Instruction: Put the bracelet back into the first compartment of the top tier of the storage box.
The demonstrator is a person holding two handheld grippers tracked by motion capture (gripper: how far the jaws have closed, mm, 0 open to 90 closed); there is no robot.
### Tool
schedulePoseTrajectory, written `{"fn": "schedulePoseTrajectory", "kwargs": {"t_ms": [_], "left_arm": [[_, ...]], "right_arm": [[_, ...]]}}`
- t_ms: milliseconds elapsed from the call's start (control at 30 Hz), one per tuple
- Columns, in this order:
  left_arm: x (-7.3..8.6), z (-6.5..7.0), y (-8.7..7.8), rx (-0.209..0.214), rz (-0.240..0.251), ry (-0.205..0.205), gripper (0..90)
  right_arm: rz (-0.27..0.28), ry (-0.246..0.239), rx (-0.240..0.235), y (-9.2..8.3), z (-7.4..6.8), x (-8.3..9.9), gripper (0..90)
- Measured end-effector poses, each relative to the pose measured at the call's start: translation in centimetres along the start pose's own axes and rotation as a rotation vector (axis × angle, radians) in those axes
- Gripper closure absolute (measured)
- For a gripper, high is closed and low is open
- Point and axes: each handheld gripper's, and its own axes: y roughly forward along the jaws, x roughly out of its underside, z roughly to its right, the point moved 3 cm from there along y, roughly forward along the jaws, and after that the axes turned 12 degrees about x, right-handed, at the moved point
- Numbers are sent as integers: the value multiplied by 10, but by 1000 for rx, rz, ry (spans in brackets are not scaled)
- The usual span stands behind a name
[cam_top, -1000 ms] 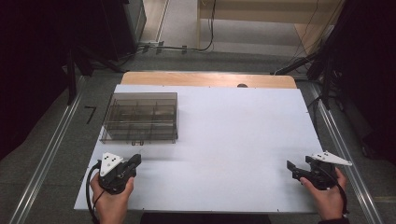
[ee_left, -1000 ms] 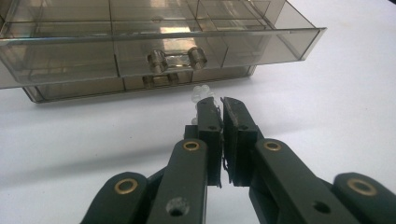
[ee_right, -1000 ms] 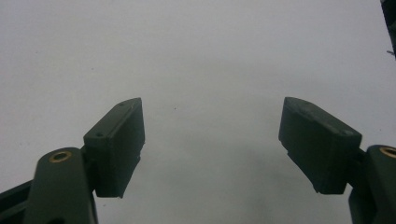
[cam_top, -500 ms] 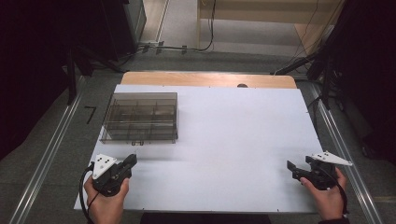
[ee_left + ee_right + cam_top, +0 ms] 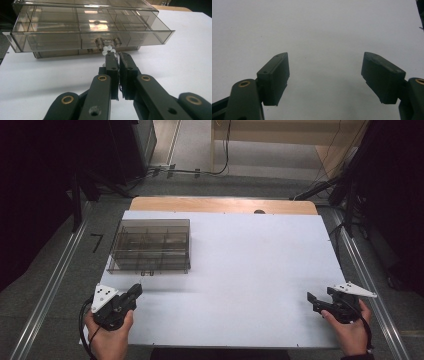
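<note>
white table [image 5: 240,270], clear drawer box [image 5: 150,245], left gripper [image 5: 116,56] closed

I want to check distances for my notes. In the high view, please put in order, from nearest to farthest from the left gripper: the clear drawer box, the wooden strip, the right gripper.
1. Clear drawer box, just ahead of the left gripper.
2. Wooden strip, at the table's far edge.
3. Right gripper, across the table at the near right corner.
</note>
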Motion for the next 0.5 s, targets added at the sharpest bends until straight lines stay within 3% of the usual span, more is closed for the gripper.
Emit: {"fn": "schedulePoseTrajectory", "kwargs": {"t_ms": [500], "left_arm": [[-6, -3, -6, -2, 36, -7, 872]], "right_arm": [[-4, 0, 0, 0, -1, 0, 217]]}}
